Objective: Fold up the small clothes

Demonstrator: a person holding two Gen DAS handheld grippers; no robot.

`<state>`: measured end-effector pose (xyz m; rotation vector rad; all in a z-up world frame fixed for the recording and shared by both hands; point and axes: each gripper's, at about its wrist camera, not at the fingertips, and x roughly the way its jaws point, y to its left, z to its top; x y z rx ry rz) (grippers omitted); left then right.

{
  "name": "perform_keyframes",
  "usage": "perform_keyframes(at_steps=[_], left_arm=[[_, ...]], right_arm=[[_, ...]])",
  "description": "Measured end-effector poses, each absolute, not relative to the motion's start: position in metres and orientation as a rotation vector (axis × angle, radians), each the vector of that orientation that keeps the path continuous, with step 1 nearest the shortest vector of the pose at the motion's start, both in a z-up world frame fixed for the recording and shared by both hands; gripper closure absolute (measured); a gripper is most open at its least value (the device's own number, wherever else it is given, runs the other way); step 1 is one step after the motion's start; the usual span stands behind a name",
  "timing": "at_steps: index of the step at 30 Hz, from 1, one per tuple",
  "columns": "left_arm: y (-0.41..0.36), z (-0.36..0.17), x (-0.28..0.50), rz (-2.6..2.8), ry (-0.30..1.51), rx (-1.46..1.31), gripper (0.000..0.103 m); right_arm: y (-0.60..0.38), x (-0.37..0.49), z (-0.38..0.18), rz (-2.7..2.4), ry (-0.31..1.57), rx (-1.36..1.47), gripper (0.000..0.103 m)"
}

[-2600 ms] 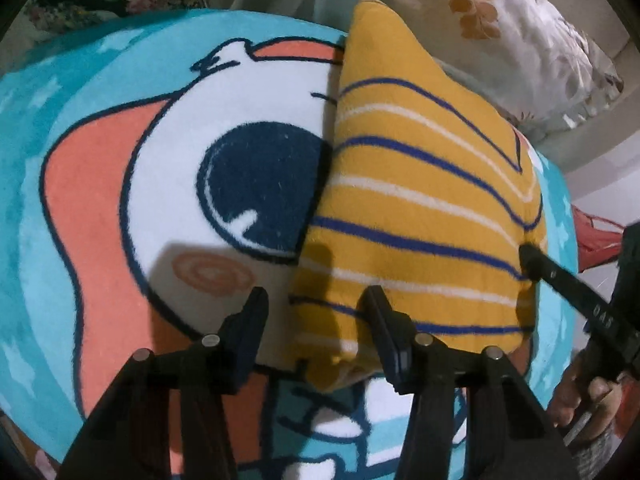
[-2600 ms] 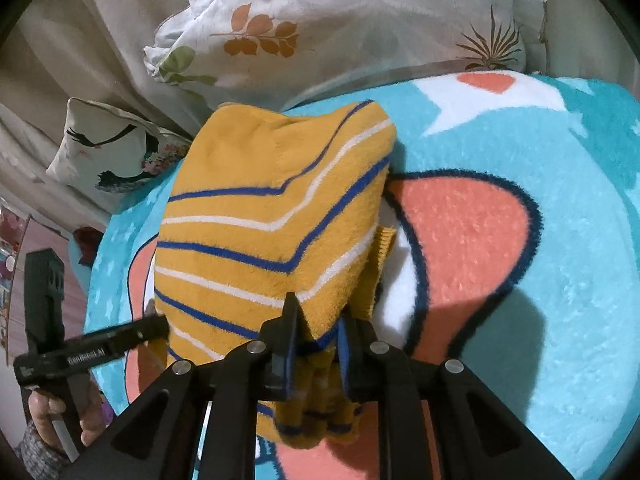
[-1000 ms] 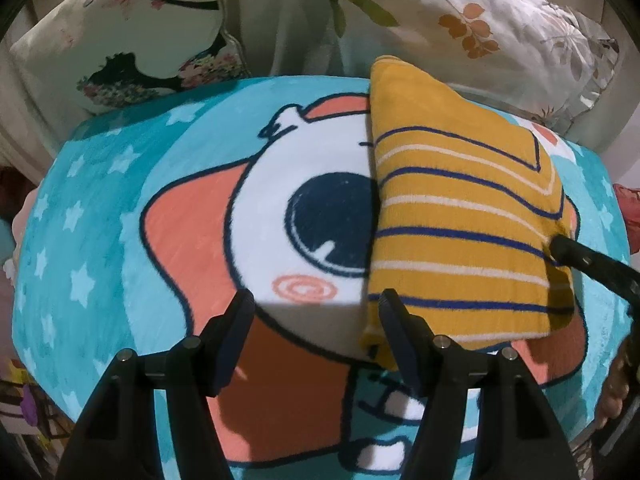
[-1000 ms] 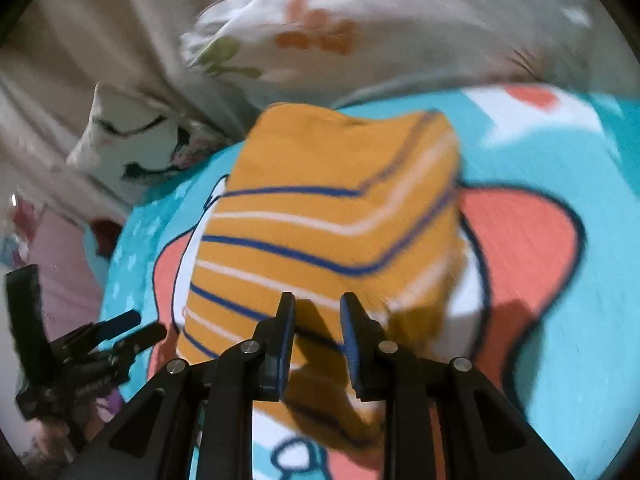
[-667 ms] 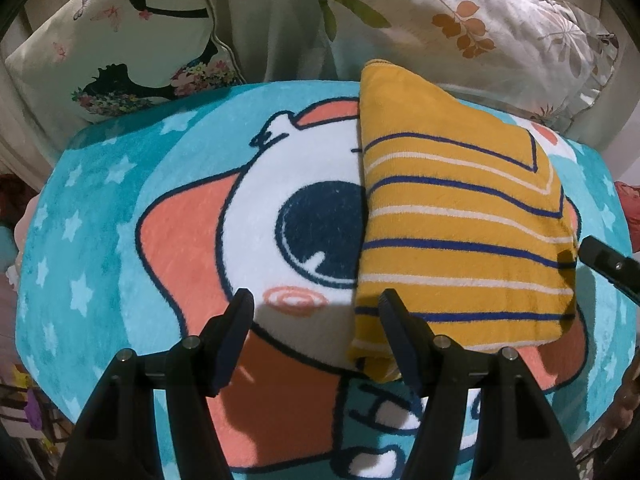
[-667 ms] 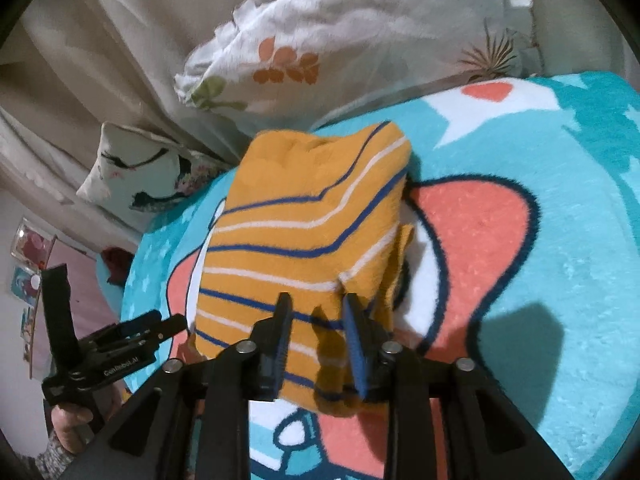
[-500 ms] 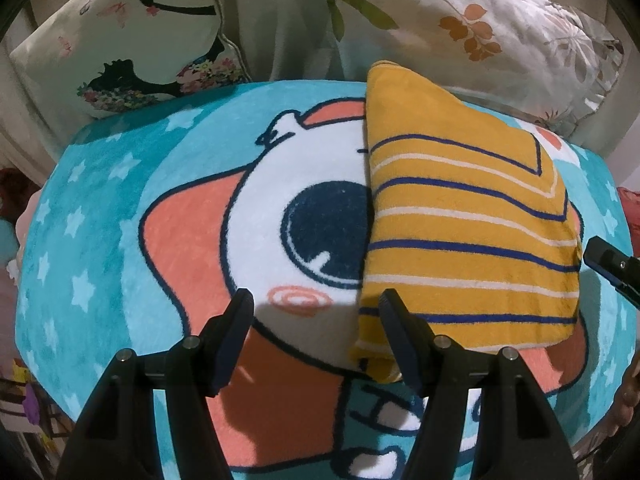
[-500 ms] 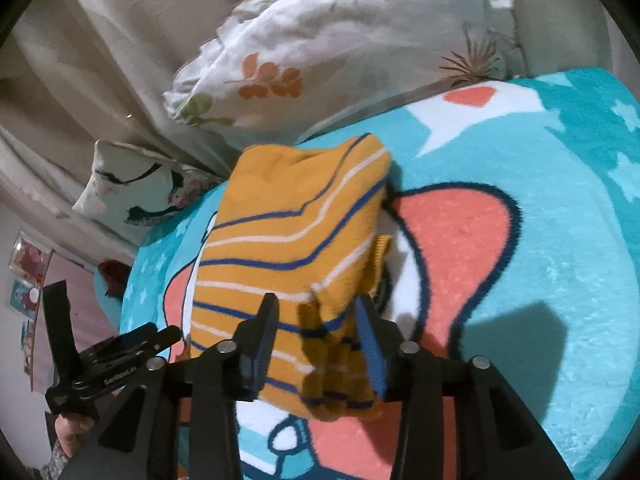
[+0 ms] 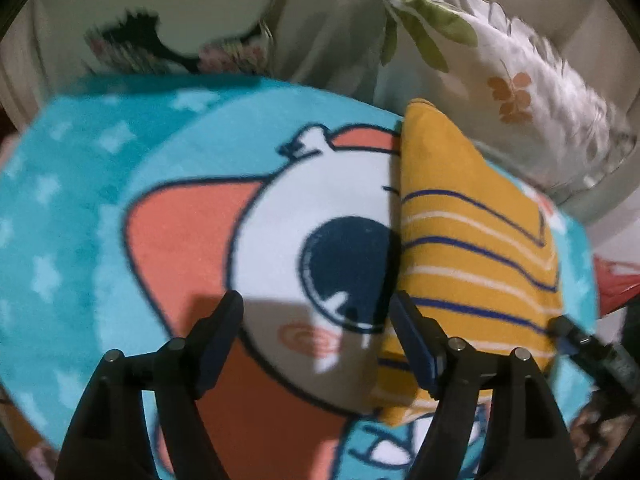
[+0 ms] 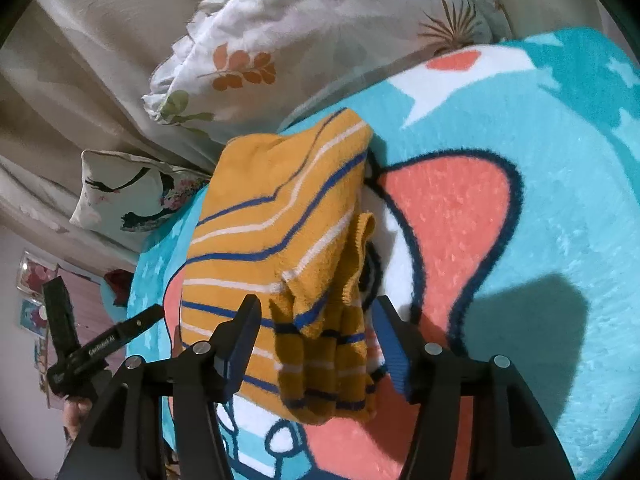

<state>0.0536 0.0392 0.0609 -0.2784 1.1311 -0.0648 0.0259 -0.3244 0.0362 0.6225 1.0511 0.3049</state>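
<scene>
The yellow striped garment (image 10: 276, 232) is lying folded on the cartoon rug (image 10: 520, 260). Its bunched near edge, where several layers are stacked, is sitting between the spread fingers of the right hand-held gripper (image 10: 316, 344), which is released and is gripping nothing. In the left wrist view the same garment (image 9: 472, 248) is being seen just beyond the right finger of the left hand-held gripper (image 9: 316, 334); this one is also wide open, with only rug between its fingers. Behind the garment, two pillows (image 10: 304, 36) are leaning against a beige sheet.

The fold is judged nearly finished, but the near edge is looking loose and uneven. If the right hand-held gripper is being pulled back low, a finger could be caught in these layers, and the fold would be dragged open. The soft pile of the rug could also be holding the cloth back.
</scene>
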Motion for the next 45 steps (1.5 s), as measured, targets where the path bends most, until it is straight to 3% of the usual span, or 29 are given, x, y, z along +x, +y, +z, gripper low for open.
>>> perform_keyframes(at_steps=[11, 12, 13, 14, 18, 20, 22, 29, 31, 33, 41, 44, 45], left_arm=[[0.011, 0.028, 0.074, -0.289, 1.221, -0.424, 0.027], [0.008, 0.028, 0.073, -0.293, 1.227, -0.419, 0.035], [0.004, 0.029, 0.072, -0.310, 1.232, -0.426, 0.060], [0.001, 0.031, 0.072, -0.348, 1.247, -0.449, 0.070], [-0.006, 0.045, 0.067, -0.311, 1.248, -0.414, 0.080], [-0.004, 0.055, 0.058, -0.306, 1.247, -0.412, 0.085], [-0.003, 0.059, 0.045, -0.320, 1.255, -0.420, 0.096], [-0.003, 0.064, 0.020, -0.305, 1.248, -0.370, 0.095], [0.000, 0.075, 0.018, -0.290, 1.205, -0.344, 0.076], [0.005, 0.081, 0.016, -0.268, 1.172, -0.327, 0.065], [0.004, 0.076, 0.007, -0.243, 1.190, -0.303, 0.064], [0.003, 0.075, 0.006, -0.241, 1.195, -0.298, 0.062], [0.002, 0.075, 0.005, -0.239, 1.195, -0.296, 0.062]], right_arm=[[-0.303, 0.047, 0.015, 0.350, 1.074, 0.649, 0.034], [-0.306, 0.049, 0.012, 0.347, 1.073, 0.679, 0.037], [-0.309, 0.051, 0.009, 0.343, 1.076, 0.705, 0.039], [-0.313, 0.053, 0.005, 0.348, 1.082, 0.747, 0.044], [-0.321, 0.052, 0.005, 0.409, 1.102, 0.824, 0.064], [-0.323, 0.048, 0.013, 0.452, 1.101, 0.839, 0.069], [-0.325, 0.041, 0.022, 0.495, 1.090, 0.846, 0.070], [-0.332, 0.024, 0.031, 0.425, 1.082, 0.750, 0.065], [-0.335, 0.025, 0.046, 0.396, 1.032, 0.726, 0.065], [-0.337, 0.029, 0.058, 0.375, 0.994, 0.697, 0.065], [-0.342, 0.071, 0.068, 0.272, 0.962, 0.645, 0.063], [-0.327, 0.099, 0.046, 0.341, 1.082, 0.639, 0.083], [-0.323, 0.105, 0.041, 0.341, 1.101, 0.631, 0.083]])
